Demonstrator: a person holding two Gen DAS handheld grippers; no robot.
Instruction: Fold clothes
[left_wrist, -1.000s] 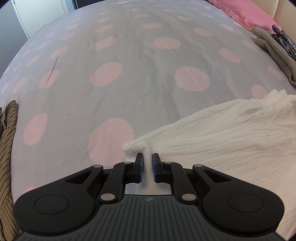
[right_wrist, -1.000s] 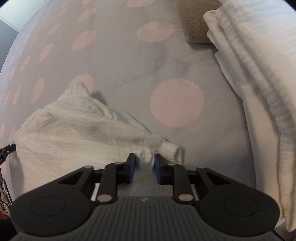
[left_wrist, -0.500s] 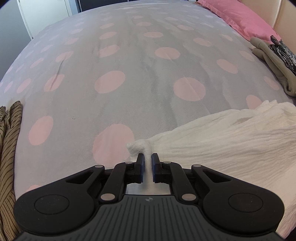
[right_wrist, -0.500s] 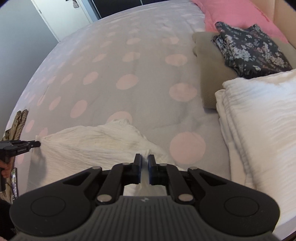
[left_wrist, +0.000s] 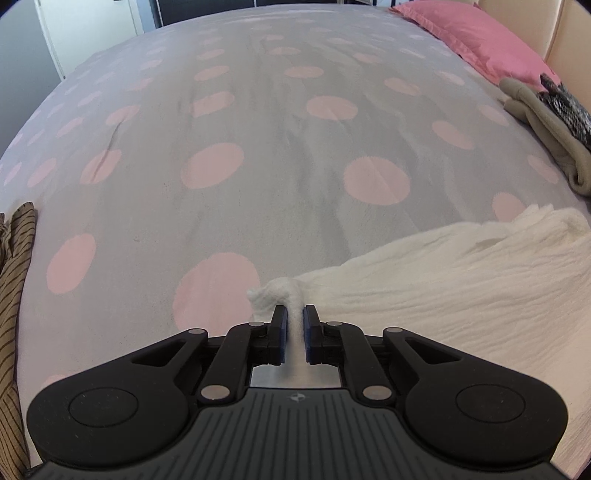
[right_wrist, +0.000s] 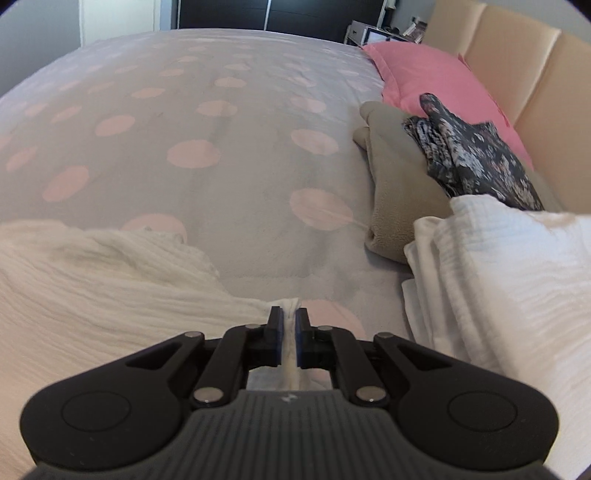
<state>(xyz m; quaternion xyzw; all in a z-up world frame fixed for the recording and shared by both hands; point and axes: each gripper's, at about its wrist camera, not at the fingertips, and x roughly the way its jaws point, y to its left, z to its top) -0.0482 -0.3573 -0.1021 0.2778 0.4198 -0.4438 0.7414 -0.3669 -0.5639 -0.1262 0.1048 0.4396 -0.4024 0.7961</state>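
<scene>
Both grippers, left gripper (left_wrist: 294, 314) and right gripper (right_wrist: 289, 315), are clamped on white garment (left_wrist: 461, 280) corners; folding is judged unfinished, beside folded white stack (right_wrist: 517, 280).

The bedspread (left_wrist: 280, 122) is grey with pale pink dots. The crinkled garment (left_wrist: 461, 280) on it is white, as is the folded stack (right_wrist: 517, 280). The pillow (right_wrist: 424, 74) is pink, the folded fleece (right_wrist: 399, 173) beige, the cloth on top (right_wrist: 472, 158) dark with a floral print. The shirt (left_wrist: 13, 295) is tan with dark stripes.
</scene>
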